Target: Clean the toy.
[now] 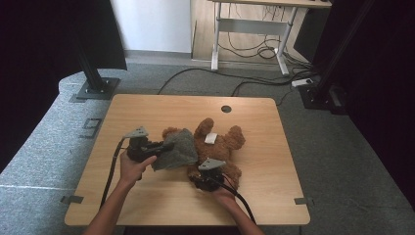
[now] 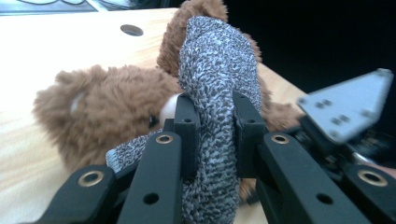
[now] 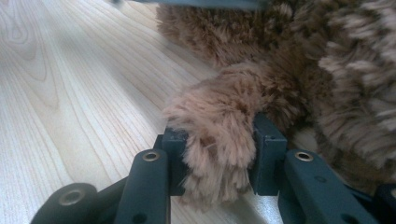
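The table [image 1: 147,196] is a pale wooden top with a round cable hole near its far edge. On it, about the middle and a little toward the right edge, lies the bear [image 1: 222,147], a brown plush toy on its back, limbs spread, a small white tag on its body. Its head points toward the left edge and is partly under the cloth [image 1: 178,149], a grey knitted piece that looks like a small garment or hat.

The left gripper [image 1: 166,146] comes in from the left side of the table, and its jaws are clamped tight on a fold of the cloth; in the left gripper view the knit [image 2: 212,116] stands bunched up between the two black pads, rising in front of the bear's face [image 2: 116,112]. The right gripper [image 1: 208,178] sits at the near side of the bear, and its jaws are closed on a furry limb [image 3: 219,140], pinning it just above the wood.

As a judgement, the work seems to be dressing or undressing the bear, and I cannot tell which from this moment. The holds are made: one hand steadies the toy, the other has the cloth. What is left is the main part, either drawing the cloth fully over the head or pulling it free.
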`<move>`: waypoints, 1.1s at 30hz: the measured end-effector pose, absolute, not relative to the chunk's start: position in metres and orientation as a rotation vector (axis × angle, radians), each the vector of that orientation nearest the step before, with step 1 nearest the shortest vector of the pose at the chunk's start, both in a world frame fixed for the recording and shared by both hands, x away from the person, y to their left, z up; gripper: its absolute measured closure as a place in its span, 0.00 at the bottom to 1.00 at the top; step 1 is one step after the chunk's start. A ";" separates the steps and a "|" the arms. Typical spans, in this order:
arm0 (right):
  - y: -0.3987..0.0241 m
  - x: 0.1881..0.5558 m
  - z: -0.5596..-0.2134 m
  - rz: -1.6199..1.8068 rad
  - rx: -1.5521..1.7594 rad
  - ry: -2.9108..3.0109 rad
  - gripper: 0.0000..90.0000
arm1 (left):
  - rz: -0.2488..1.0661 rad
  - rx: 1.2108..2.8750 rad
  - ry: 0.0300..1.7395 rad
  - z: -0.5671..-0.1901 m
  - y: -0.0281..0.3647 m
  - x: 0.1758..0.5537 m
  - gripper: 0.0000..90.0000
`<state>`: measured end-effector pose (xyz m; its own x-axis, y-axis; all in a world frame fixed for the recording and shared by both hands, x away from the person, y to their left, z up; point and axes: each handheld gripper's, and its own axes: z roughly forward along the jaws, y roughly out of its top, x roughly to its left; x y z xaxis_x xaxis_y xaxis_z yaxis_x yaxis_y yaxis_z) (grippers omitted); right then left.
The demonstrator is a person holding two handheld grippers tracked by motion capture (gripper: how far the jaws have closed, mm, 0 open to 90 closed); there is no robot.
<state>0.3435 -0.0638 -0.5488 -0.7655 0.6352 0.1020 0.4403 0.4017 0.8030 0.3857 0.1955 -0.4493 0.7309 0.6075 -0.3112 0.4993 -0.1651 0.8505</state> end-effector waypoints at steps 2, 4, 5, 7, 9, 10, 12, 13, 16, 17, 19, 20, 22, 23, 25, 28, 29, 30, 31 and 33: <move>-0.064 0.344 -0.549 1.298 0.953 2.439 0.72 | 0.160 1.831 0.882 -0.451 0.186 0.393 0.83; -0.064 0.344 -0.549 1.299 0.951 2.441 0.72 | 0.202 1.863 0.898 -0.451 0.178 0.400 0.83; -0.064 0.344 -0.549 1.296 0.949 2.441 0.72 | 0.218 1.875 0.907 -0.451 0.175 0.402 0.83; -0.064 0.343 -0.549 1.293 0.945 2.440 0.73 | 0.243 1.897 0.931 -0.452 0.171 0.408 0.83; -0.064 0.343 -0.549 1.292 0.944 2.436 0.73 | 0.271 1.907 0.956 -0.453 0.172 0.411 0.83; -0.065 0.343 -0.549 1.290 0.944 2.436 0.73 | 0.275 1.907 0.964 -0.454 0.173 0.413 0.83; -0.065 0.343 -0.549 1.286 0.945 2.433 0.73 | 0.310 1.915 0.982 -0.455 0.176 0.415 0.84; -0.065 0.342 -0.549 1.286 0.947 2.430 0.73 | 0.344 1.925 0.985 -0.455 0.177 0.415 0.84; -0.066 0.342 -0.550 1.291 0.948 2.429 0.73 | 0.413 1.924 1.026 -0.457 0.185 0.419 0.84; -0.066 0.342 -0.550 1.294 0.951 2.430 0.73 | 0.425 1.918 1.048 -0.457 0.190 0.422 0.84; -0.066 0.342 -0.550 1.299 0.953 2.430 0.73 | 0.423 1.908 1.080 -0.458 0.198 0.426 0.84; -0.066 0.342 -0.550 1.299 0.953 2.430 0.73 | 0.421 1.902 1.100 -0.460 0.204 0.429 0.84; -0.066 0.343 -0.550 1.302 0.952 2.431 0.73 | 0.439 1.900 1.131 -0.462 0.212 0.432 0.84; -0.066 0.343 -0.550 1.302 0.955 2.430 0.73 | 0.464 1.910 1.145 -0.462 0.214 0.433 0.84; -0.067 0.343 -0.550 1.304 0.958 2.431 0.73 | 0.484 1.907 1.176 -0.464 0.221 0.435 0.84; -0.067 0.343 -0.550 1.305 0.957 2.431 0.73 | 0.467 1.888 1.193 -0.464 0.228 0.437 0.84; -0.067 0.343 -0.550 1.305 0.957 2.431 0.73 | 0.454 1.878 1.187 -0.463 0.229 0.437 0.84; -0.067 0.343 -0.550 1.304 0.956 2.431 0.73 | 0.437 1.865 1.177 -0.462 0.229 0.437 0.84; -0.066 0.343 -0.550 1.305 0.956 2.431 0.73 | 0.415 1.846 1.153 -0.461 0.229 0.436 0.84; -0.067 0.343 -0.550 1.305 0.956 2.432 0.73 | 0.376 1.814 1.107 -0.457 0.227 0.435 0.84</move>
